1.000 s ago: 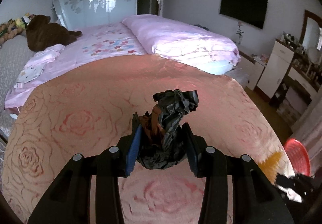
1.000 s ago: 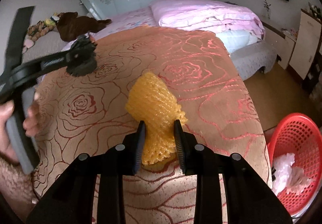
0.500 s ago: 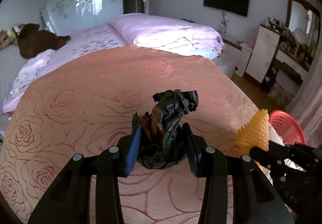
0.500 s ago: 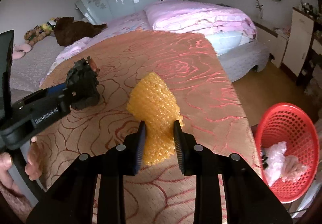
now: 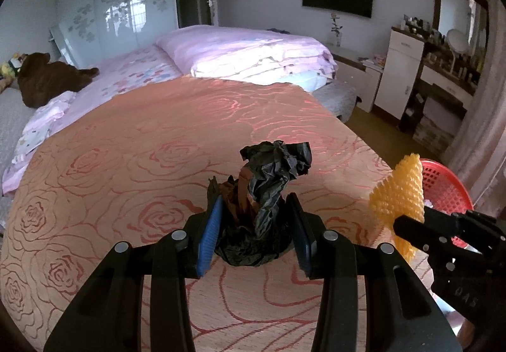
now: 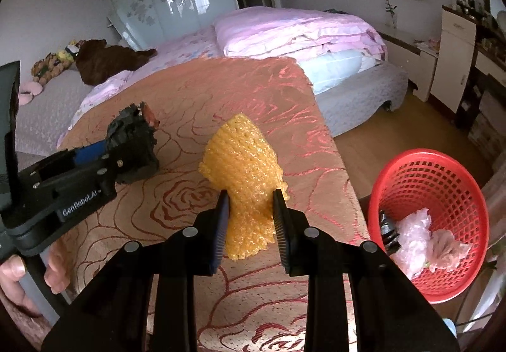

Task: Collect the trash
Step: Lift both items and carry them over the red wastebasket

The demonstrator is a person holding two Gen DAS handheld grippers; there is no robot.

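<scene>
My left gripper (image 5: 254, 227) is shut on a crumpled black plastic bag (image 5: 262, 203) and holds it above the rose-patterned bedspread (image 5: 142, 162). My right gripper (image 6: 249, 222) is shut on a yellow foam net sleeve (image 6: 245, 168), also above the bedspread (image 6: 268, 105). The sleeve shows in the left wrist view (image 5: 401, 191) at the right, with the right gripper behind it. The left gripper and its black bag (image 6: 131, 137) show at the left of the right wrist view. A red mesh basket (image 6: 449, 181) stands on the floor to the right, holding clear plastic wrap (image 6: 414, 235); it also shows in the left wrist view (image 5: 442, 184).
A folded pink duvet (image 5: 253, 51) lies across the far half of the bed. A brown plush toy (image 5: 47, 80) lies at the far left. White cabinets and a dresser (image 5: 398, 74) stand along the right wall. Wooden floor (image 6: 373, 130) lies between bed and basket.
Both grippers have swung to the right with their loads. The red basket has come further into both views, and the yellow sleeve now shows in the left wrist view.
</scene>
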